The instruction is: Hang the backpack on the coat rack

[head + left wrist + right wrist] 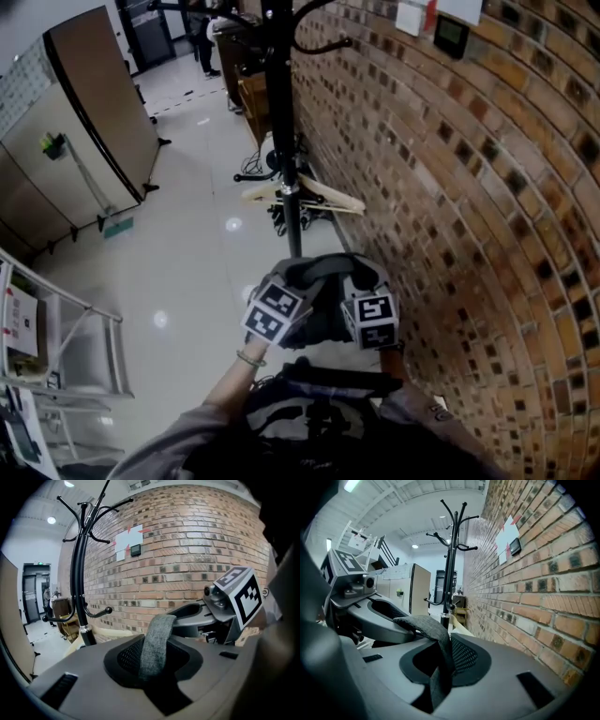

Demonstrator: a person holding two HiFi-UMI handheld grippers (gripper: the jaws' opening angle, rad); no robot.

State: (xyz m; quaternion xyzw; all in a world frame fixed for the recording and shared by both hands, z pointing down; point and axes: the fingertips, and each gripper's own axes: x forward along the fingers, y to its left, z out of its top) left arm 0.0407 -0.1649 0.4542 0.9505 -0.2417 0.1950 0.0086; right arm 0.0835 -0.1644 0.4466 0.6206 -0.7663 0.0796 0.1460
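The backpack's grey felt handle strap (157, 641) runs down between my left gripper's (154, 679) wide grey jaws, which are shut on it. The same strap (433, 634) arches over and drops into my right gripper (440, 681), also shut on it. In the head view both grippers (300, 279) (352, 279) meet side by side over the dark backpack (323, 330), most of it hidden beneath them. The black coat rack (281, 141) stands just ahead beside the brick wall; its curved hooks (454, 531) rise above gripper height. The right gripper (225, 606) shows in the left gripper view.
A brick wall (469, 206) runs close along the right. A wooden hanger (305, 195) hangs low on the rack's pole. Tall cabinets (84, 122) stand at the left, a white metal frame (66, 328) at the near left, and glossy floor (187, 244) lies between.
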